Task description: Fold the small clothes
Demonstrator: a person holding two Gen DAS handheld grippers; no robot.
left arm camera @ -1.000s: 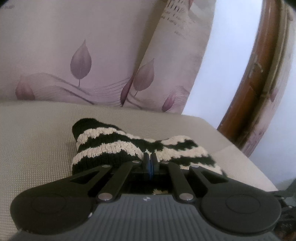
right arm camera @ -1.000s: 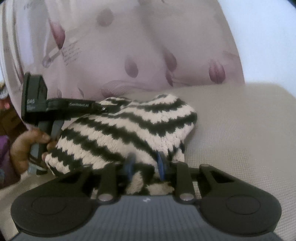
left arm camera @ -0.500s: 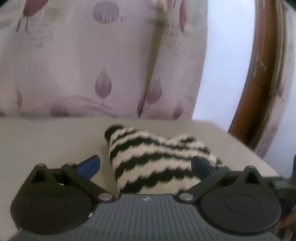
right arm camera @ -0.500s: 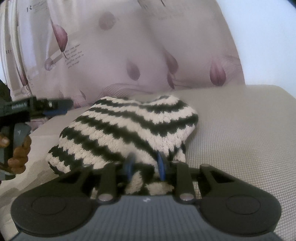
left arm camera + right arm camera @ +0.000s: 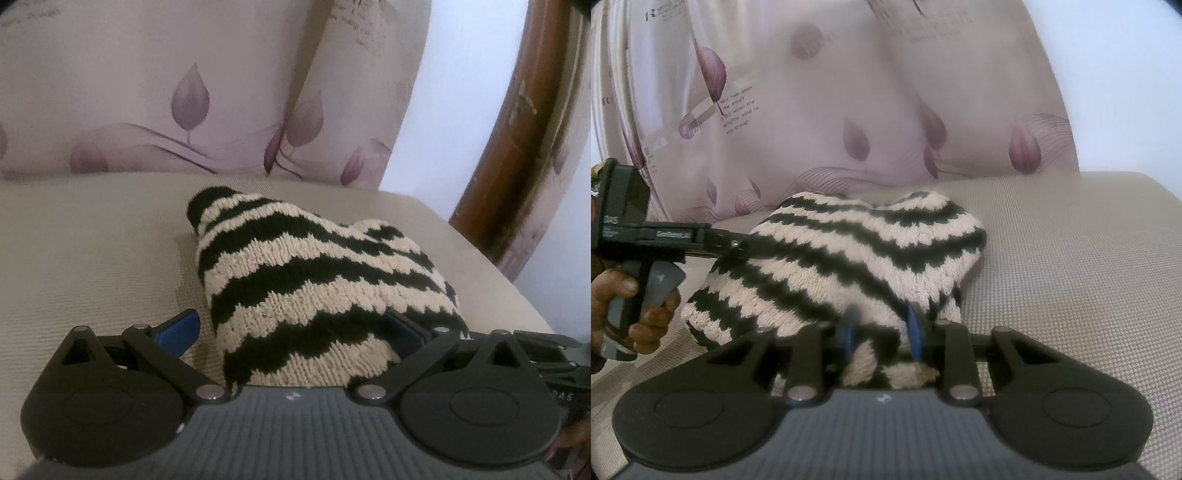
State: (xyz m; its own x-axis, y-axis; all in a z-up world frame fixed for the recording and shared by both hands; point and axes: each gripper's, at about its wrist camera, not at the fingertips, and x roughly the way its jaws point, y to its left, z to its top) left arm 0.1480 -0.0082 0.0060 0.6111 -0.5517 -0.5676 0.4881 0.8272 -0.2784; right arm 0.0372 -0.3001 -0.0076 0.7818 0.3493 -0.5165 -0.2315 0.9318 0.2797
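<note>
Striped knit garment (image 5: pixel 314 295), black and cream, lies bunched on a beige woven seat cushion (image 5: pixel 92 258), near its rear edge and just in front of a curtain (image 5: pixel 184 74) printed with purple leaves. In the left wrist view its long axis runs from a narrow rounded end at the far left towards the near right; the stripes run across the width in wavy bands.

Left gripper (image 5: pixel 295 332) has just been opening and stands wide, one blue pad (image 5: pixel 177 330) clear of the knit on the left, the other half hidden behind the fabric on the right. The near end of the garment lies between the jaws, and neither pad presses on it.

Right gripper (image 5: pixel 882 332) is narrow, and its blue pads pinch a fold of the garment's (image 5: pixel 857 258) near edge. In this view the left gripper (image 5: pixel 738 242) reaches the garment's left side, with a hand (image 5: pixel 635 306) on its grey handle.

Writing: curtain print reads "Who has seen the wind?"; further lines are too blurred to read. Lettering on the left gripper's body is illegible.
</note>
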